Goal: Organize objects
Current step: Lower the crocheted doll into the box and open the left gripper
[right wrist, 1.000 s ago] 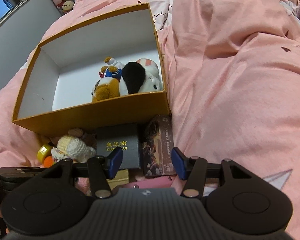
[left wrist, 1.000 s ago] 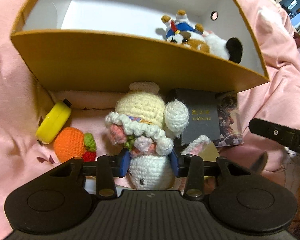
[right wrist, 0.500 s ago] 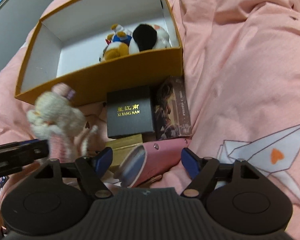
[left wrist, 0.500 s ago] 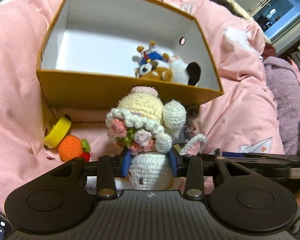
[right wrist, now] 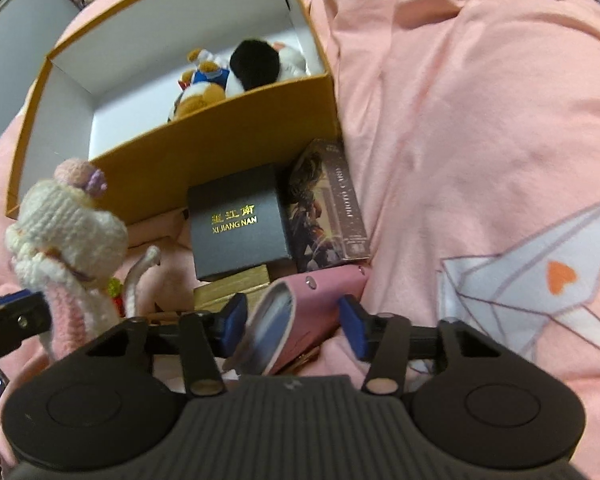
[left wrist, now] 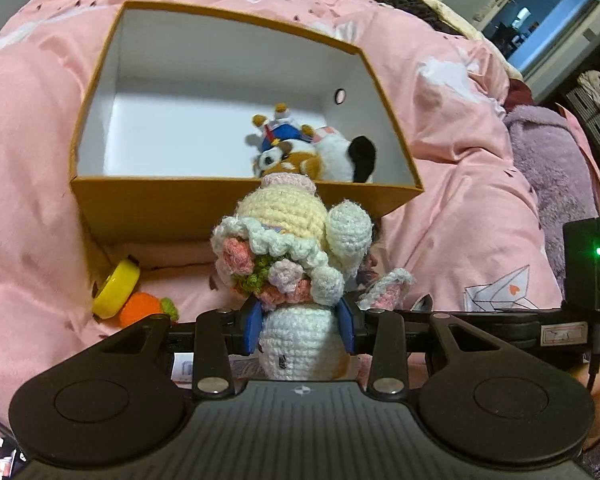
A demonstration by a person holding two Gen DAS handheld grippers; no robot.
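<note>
Gripping a crocheted doll (left wrist: 296,264) by its white lower body, the left gripper (left wrist: 300,330) holds it upright off the pink bedspread (left wrist: 28,208), its blue pads pressed into the yarn on both sides. The doll's cream head and pink hat rise in front of the near wall of the orange cardboard box (left wrist: 152,204), which stands open on the bedspread with its white inside showing. Inside the box, in its near right corner, lie a few plush toys (left wrist: 312,148) huddled together.

On the bedspread below the box's near left corner sit a yellow ring-shaped case (left wrist: 116,288) and, touching it, a crocheted orange (left wrist: 140,310).

The right gripper (right wrist: 292,320) has just been closing, and its jaws now stand at a middling width around a pink case (right wrist: 312,300) that lies tilted between them; whether the pads press on it cannot be told. Just beyond the pink case a black gift box (right wrist: 238,220) with gold lettering and a dark card box (right wrist: 328,208) lie side by side against the orange box's near wall, and a gold-coloured box (right wrist: 232,290) pokes out under the black one. These crowd the strip between the right gripper and the orange box.
</note>
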